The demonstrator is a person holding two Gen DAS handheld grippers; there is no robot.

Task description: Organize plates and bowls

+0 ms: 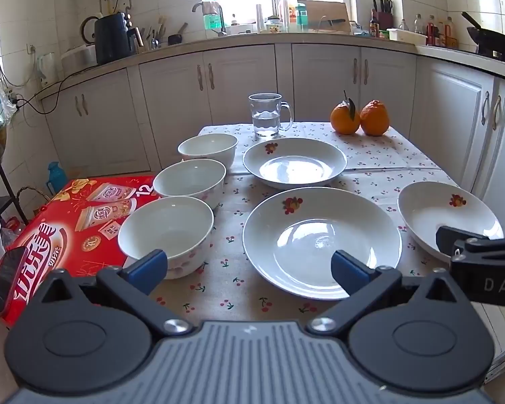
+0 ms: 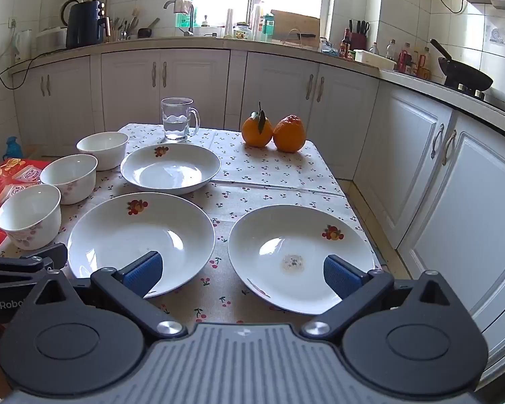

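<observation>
Three white bowls stand in a row along the table's left edge: near bowl (image 1: 166, 232) (image 2: 28, 215), middle bowl (image 1: 190, 181) (image 2: 69, 176), far bowl (image 1: 208, 148) (image 2: 102, 148). Three white deep plates with fruit prints lie beside them: far plate (image 1: 294, 161) (image 2: 170, 168), near-left plate (image 1: 321, 242) (image 2: 141, 239), near-right plate (image 1: 447, 215) (image 2: 299, 256). My left gripper (image 1: 249, 269) hovers open between the near bowl and the near-left plate, holding nothing. My right gripper (image 2: 240, 274) hangs open over the gap between the two near plates, empty.
A glass mug of water (image 1: 267, 114) (image 2: 177, 119) and two oranges (image 1: 360, 118) (image 2: 272, 131) stand at the table's far end. A red carton (image 1: 67, 229) with a phone (image 1: 6, 281) on it sits left of the table. Cabinets (image 2: 454, 175) run close along the right.
</observation>
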